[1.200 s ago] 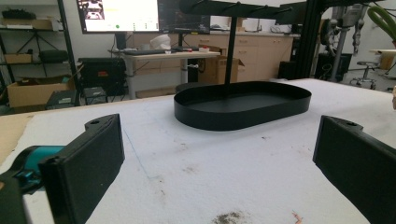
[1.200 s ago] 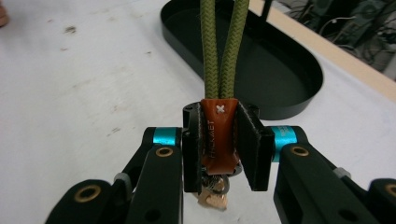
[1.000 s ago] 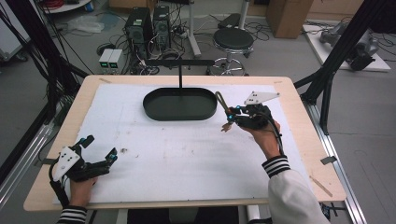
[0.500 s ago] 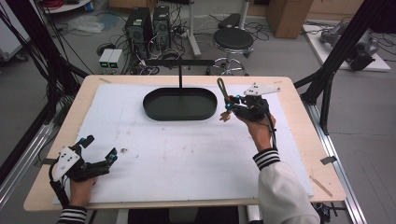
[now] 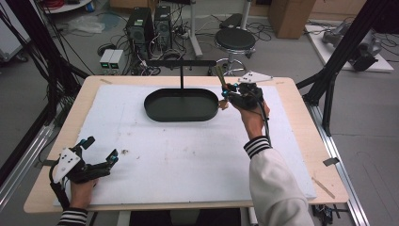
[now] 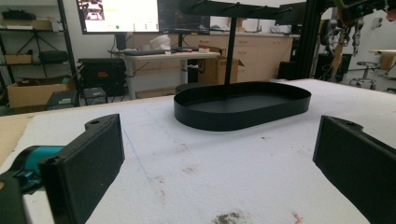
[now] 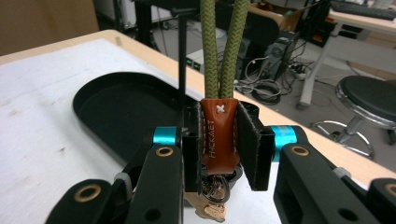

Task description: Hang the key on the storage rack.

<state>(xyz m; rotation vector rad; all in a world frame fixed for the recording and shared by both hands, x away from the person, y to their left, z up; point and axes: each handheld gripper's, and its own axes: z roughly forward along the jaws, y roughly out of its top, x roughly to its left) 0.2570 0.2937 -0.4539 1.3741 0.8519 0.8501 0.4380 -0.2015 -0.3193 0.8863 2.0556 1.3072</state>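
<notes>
- Right gripper view: the right gripper [image 7: 219, 144] has its jaws closed on the brown leather tab of a keychain [image 7: 217, 135]; an olive cord loop [image 7: 219, 51] rises from the tab, and a metal ring hangs under it.
- High view: the right gripper [image 5: 234, 95] is raised at the right end of the black oval tray [image 5: 181, 104], close under the right end of the stand's crossbar [image 5: 181, 62]. The keychain is off the table, loop pointing up.
- Step in hand, as I judge it: carrying the keychain to hang it on the stand. The next move calls for lifting the loop over a peg on the crossbar, then letting go.
- The left gripper [image 5: 96, 155] rests at the near-left corner of the white mat [image 5: 188, 160], jaws spread wide, holding nothing.
- Count: one keychain, one tray, one stand, two grippers.
</notes>
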